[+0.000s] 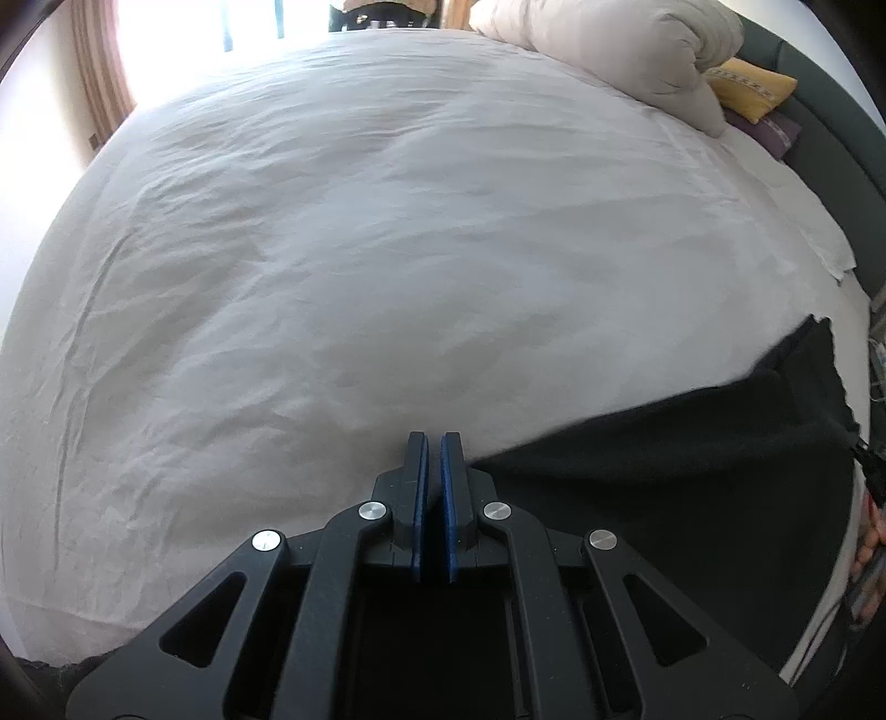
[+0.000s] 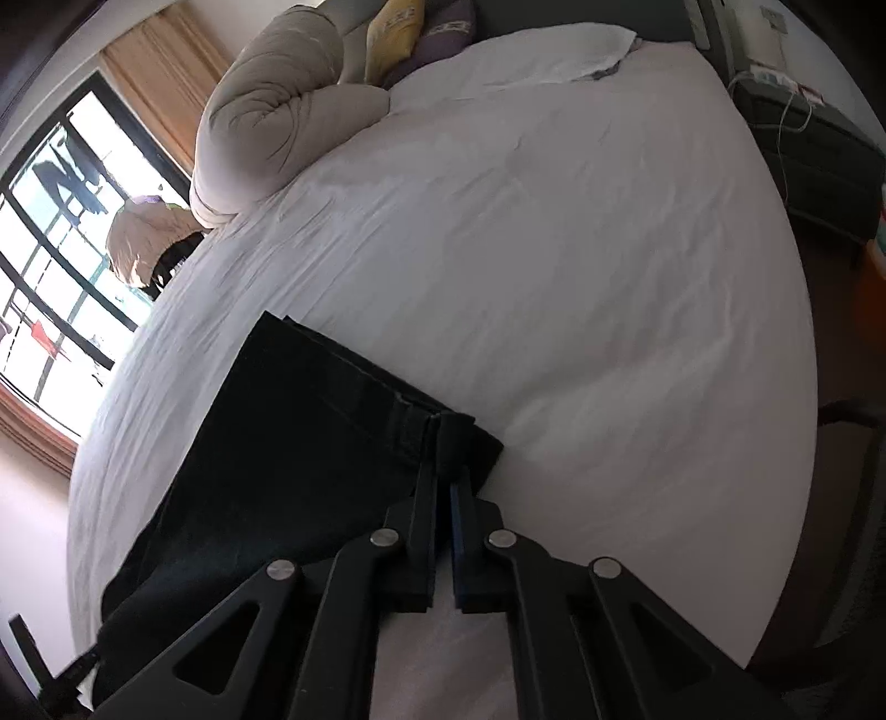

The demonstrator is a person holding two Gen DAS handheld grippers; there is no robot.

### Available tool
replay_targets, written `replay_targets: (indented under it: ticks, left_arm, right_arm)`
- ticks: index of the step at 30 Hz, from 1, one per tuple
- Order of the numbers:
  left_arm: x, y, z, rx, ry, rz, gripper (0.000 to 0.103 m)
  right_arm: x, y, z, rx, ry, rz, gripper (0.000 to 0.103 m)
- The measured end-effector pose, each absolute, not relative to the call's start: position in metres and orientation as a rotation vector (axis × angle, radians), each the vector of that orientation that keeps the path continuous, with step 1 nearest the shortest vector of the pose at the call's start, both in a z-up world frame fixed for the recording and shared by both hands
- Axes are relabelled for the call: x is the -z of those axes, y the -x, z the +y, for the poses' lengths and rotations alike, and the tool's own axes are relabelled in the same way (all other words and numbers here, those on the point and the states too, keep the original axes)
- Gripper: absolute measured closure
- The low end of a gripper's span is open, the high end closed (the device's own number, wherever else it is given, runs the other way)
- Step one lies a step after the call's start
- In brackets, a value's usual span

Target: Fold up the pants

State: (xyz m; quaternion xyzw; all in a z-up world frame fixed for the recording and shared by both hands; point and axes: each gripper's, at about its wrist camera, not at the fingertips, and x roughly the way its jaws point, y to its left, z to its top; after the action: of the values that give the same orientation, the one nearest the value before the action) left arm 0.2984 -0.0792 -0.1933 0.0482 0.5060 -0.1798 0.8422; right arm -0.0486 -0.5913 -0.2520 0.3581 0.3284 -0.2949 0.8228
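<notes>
My right tongs [image 2: 443, 471] clamp the pants [image 2: 288, 432] corner, keeping the fabric taut on the bed [image 2: 554, 249]; left tongs [image 1: 434, 459], nearly closed, grip nothing, pants at three o'clock.

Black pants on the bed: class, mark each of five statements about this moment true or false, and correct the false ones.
1. The black pants lie on a white bed sheet. True.
2. The right gripper is closed on an edge of the pants. True.
3. The left gripper is wide open. False: its fingers stand nearly together, with only a narrow gap and nothing visible between them.
4. A yellow pillow sits on top of the pants. False: it lies at the far end of the bed, beside a rolled-up duvet, apart from the pants.
5. The room is lit only by a lamp. False: daylight comes through a large window.
</notes>
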Motion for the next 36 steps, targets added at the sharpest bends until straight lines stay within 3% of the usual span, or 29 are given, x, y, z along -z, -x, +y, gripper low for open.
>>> replay_targets:
  ticks: [1, 4, 8, 10, 14, 21, 26, 28, 31, 32, 33, 34, 36]
  left_arm:
    - [0.194, -0.301, -0.078, 0.373, -0.09, 1.073, 0.099]
    - [0.193, -0.3, -0.082, 0.377, -0.115, 1.065, 0.099]
    - [0.192, -0.298, -0.078, 0.391, -0.106, 1.049, 0.098]
    - [0.191, -0.301, -0.075, 0.388, -0.07, 1.059, 0.098]
    - [0.167, -0.289, -0.065, 0.389, -0.021, 1.006, 0.098]
    - [0.165, -0.27, -0.059, 0.376, -0.095, 0.967, 0.098]
    - [0.19, -0.266, -0.048, 0.373, -0.039, 1.01, 0.098]
    - [0.192, -0.265, -0.047, 0.376, -0.02, 1.005, 0.098]
    - [0.187, -0.261, -0.045, 0.385, -0.024, 0.993, 0.098]
    - [0.186, -0.259, -0.044, 0.391, -0.021, 0.984, 0.098]
    - [0.186, -0.258, -0.042, 0.4, -0.016, 0.983, 0.098]
    - [0.188, -0.258, -0.042, 0.404, -0.012, 0.991, 0.098]
    - [0.191, -0.259, -0.043, 0.403, -0.009, 0.992, 0.098]
  right_arm:
    - [0.25, 0.047, -0.59, 0.634, -0.745, 0.716, 0.099]
    - [0.238, 0.045, -0.589, 0.69, -0.694, 0.8, 0.076]
    - [0.19, 0.045, -0.583, 0.713, -0.588, 0.699, 0.066]
    - [0.167, 0.016, -0.566, 0.52, -0.534, 0.686, 0.066]
    - [0.167, -0.066, -0.497, 0.102, -0.363, 0.879, 0.066]
    - [0.233, -0.165, -0.425, -0.109, -0.238, 1.171, 0.068]
    - [0.239, -0.191, -0.443, 0.011, -0.232, 1.097, 0.075]
    - [0.242, -0.2, -0.456, 0.141, -0.181, 1.068, 0.083]
    - [0.226, -0.191, -0.469, 0.17, -0.27, 1.038, 0.084]
    - [0.214, -0.185, -0.466, 0.094, -0.294, 0.997, 0.077]
    - [0.201, -0.185, -0.458, 0.005, -0.264, 0.97, 0.057]
    - [0.19, -0.179, -0.447, -0.079, -0.18, 0.955, 0.049]
    - [0.181, -0.165, -0.42, -0.23, 0.08, 0.939, 0.046]
